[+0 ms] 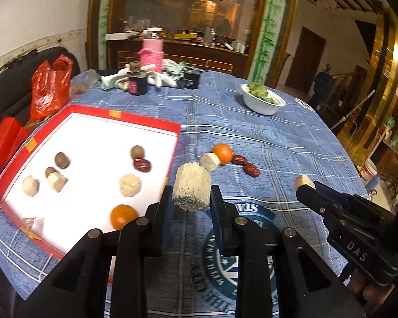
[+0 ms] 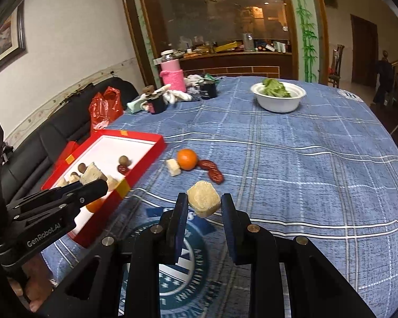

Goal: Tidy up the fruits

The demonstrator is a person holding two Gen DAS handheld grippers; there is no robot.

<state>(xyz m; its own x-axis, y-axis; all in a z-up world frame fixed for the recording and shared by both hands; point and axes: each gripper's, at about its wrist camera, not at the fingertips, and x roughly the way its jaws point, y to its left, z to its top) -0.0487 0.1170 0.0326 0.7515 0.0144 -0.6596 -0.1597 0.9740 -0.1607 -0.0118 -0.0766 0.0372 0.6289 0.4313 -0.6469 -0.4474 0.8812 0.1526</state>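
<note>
Both hand-held grippers hold pale sugarcane chunks: the left hand-held gripper (image 1: 191, 201) clamps a fibrous sugarcane piece (image 1: 191, 188) between its fingers, poised over the table (image 1: 291, 143) just right of the red box (image 1: 151, 122). Inside the box, left to right, lie three pale sugarcane chunks (image 1: 130, 184), three brown longans (image 1: 137, 152), one red date (image 1: 142, 164) and one orange (image 1: 124, 216) near the front edge. Beyond the fingertips, on the blue plaid cloth, sit one sugarcane chunk (image 1: 210, 161), one tangerine (image 1: 223, 153) touching it, and two loose dates (image 1: 245, 164). Farther right, the right hand-held gripper (image 2: 203, 204) grips a squarish cane chunk (image 2: 203, 202), lifted above the cloth. One white bowl of greens (image 2: 278, 96) stands at the far side.
</note>
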